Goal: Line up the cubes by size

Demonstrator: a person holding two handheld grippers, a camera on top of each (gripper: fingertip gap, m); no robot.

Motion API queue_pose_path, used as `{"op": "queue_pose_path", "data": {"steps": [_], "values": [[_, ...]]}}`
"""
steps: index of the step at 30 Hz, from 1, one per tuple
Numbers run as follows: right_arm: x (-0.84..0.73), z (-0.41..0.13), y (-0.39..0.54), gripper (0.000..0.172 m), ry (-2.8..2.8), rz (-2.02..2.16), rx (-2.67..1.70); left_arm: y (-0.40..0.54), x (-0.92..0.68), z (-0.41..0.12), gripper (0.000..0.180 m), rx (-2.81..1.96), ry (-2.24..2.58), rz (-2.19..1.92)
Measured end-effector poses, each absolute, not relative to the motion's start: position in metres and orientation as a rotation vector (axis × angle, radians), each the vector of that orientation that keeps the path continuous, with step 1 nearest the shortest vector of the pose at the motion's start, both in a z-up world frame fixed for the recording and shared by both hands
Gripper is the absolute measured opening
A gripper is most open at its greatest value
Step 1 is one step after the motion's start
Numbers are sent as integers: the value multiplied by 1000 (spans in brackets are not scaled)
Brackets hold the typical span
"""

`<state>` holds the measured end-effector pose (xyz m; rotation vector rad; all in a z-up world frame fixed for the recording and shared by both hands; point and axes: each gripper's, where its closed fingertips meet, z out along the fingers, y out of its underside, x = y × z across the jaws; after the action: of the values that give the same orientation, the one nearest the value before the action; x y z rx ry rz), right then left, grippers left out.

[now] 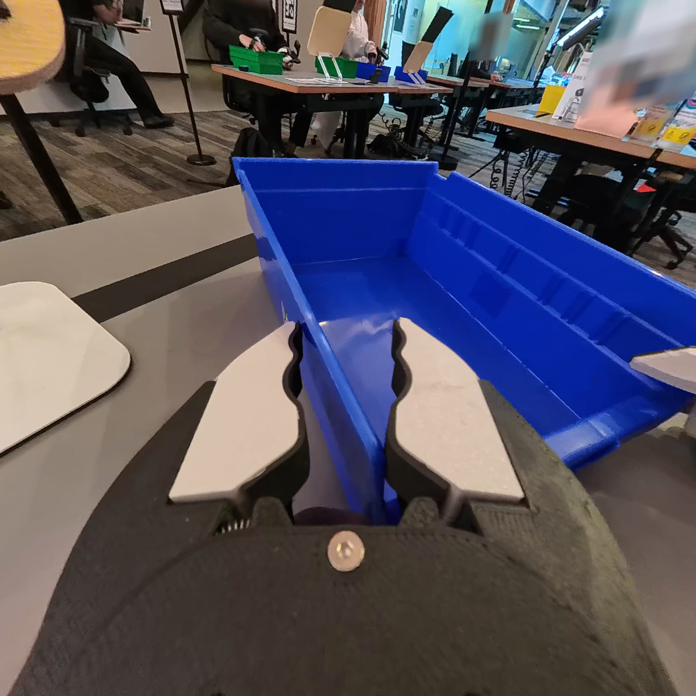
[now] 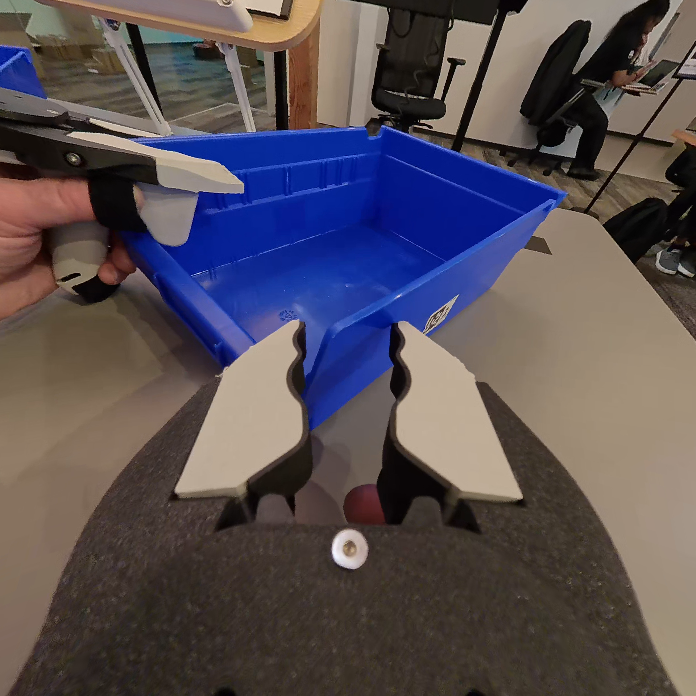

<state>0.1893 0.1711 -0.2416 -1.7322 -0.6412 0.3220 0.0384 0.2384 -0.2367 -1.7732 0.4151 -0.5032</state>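
so nearest to the camera, the left gripper [image 1: 346, 339] has its jaws parted and straddling the long side wall of the blue bin [image 1: 489, 286], one finger [image 1: 260, 395] outside over the grey table [image 1: 158, 376], the other inside. there's a gap on the inner side, so nothing is pinched. the right gripper [image 2: 346, 339] is parted too, lined up over the bin's near corner [image 2: 339, 331], and i can't see either pad pressing on the plastic. a small dark red round thing [image 2: 363, 506] peeks out low between its fingers, can't tell what it is.

further out, the bin floor [image 2: 320, 278] looks bare in both views, and no cubes show anywhere, on the table or in the bin. so i honestly can't say where they are, probably outside both views.

my guess is the step in hand is dealing with the bin. to do it well: seat each wall deep in the jaws before squeezing, grab both sides evenly, and lift level so it doesn't twist. mind the white board [image 1: 56, 357] at the left.

beyond that it's just other desks and chairs.
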Motion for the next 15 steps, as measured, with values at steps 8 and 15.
{"op": "queue_pose_path", "data": {"steps": [8, 15], "values": [[202, -247, 183, 37, -630, 268, -1770, 228, 55, -238, 65, -1789, 461, -705], [216, -248, 200, 33, -601, 274, -1790, 227, 67, -237, 71, -1767, 450, -729]]}}
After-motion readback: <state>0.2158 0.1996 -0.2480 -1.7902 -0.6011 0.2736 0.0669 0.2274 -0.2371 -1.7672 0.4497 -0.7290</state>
